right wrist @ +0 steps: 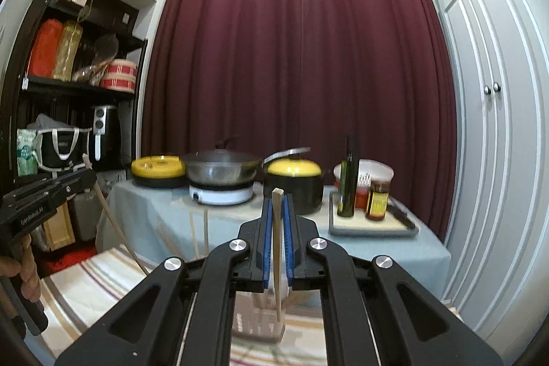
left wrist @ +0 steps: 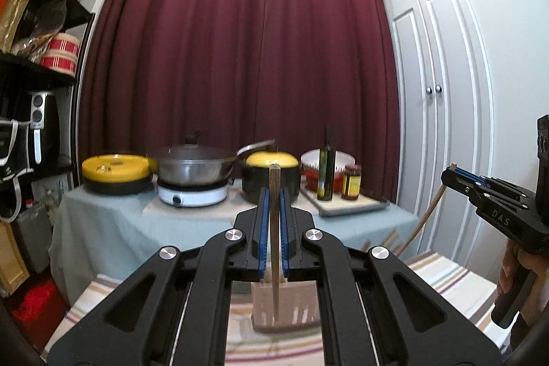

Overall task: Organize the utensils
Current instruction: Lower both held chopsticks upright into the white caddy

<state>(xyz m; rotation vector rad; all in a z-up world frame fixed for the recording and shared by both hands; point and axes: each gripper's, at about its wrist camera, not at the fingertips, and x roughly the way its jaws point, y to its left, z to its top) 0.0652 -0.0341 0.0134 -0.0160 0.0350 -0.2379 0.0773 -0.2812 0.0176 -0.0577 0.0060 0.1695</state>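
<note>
Each gripper holds one wooden utensil, long and thin like a chopstick or a slim stick. The left gripper [left wrist: 273,194] is closed on a darker wooden stick [left wrist: 274,228], which stands almost upright between the blue pads [left wrist: 263,228], with its top just above the fingertips and its lower end down at the brown slotted holder [left wrist: 295,307] on the striped cloth [left wrist: 446,276]. The right gripper [right wrist: 277,206] is closed in the same way on a lighter wooden stick [right wrist: 277,249], whose lower end hangs over a pale holder [right wrist: 254,321]; I cannot tell if either tip is already inside a slot. A few more sticks [right wrist: 200,235] show beyond the right gripper, blurred. I judge that these sticks are very light and stiff, but smooth and narrow, so they can turn or slip between the pads if the grip is loose. They are not fragile in normal use, though a side push against the holder could bend or snap them. The best place to hold seems the upper part of the stick, leaving a long free end to guide into a slot.
</note>
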